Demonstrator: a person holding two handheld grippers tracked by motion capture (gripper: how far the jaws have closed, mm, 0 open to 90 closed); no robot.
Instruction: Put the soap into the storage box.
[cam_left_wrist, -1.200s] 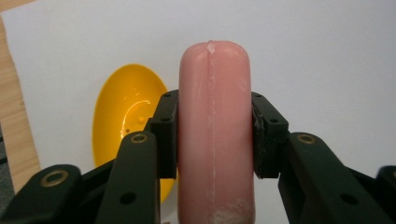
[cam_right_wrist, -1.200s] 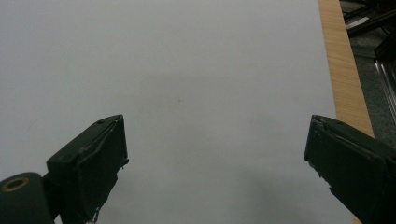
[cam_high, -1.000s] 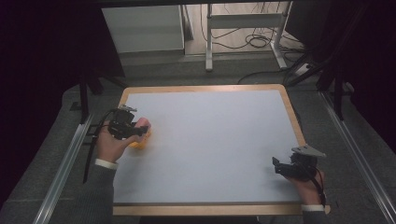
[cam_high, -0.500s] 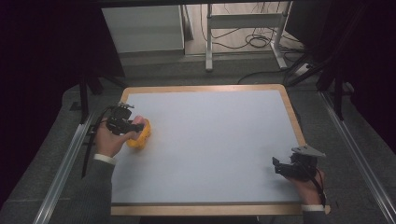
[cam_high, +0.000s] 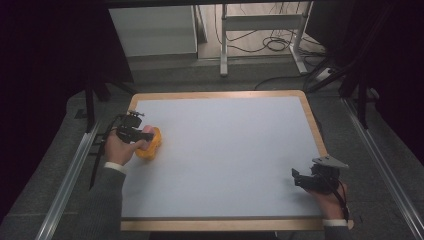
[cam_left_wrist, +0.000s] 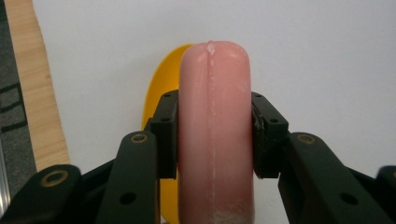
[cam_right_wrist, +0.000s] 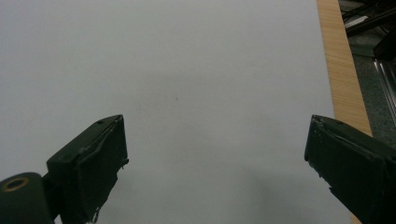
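Near the front right corner of the table (cam_high: 225, 165), the right gripper (cam_high: 305, 179) rests with its jaws spread wide over bare white surface. Farther off by the left edge, the left gripper (cam_left_wrist: 215, 135) clamps a pink sausage (cam_left_wrist: 214, 121) above a yellow dish (cam_high: 154, 145)

sausage (cam_left_wrist: 215, 135) hides most of yellow dish (cam_left_wrist: 161, 98); its btm end cropped.

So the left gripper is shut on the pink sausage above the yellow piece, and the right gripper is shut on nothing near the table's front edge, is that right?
Not quite: the right gripper is open, its jaws standing wide apart over the bare table in the right gripper view. The left gripper is indeed shut on the pink sausage, above the yellow piece.
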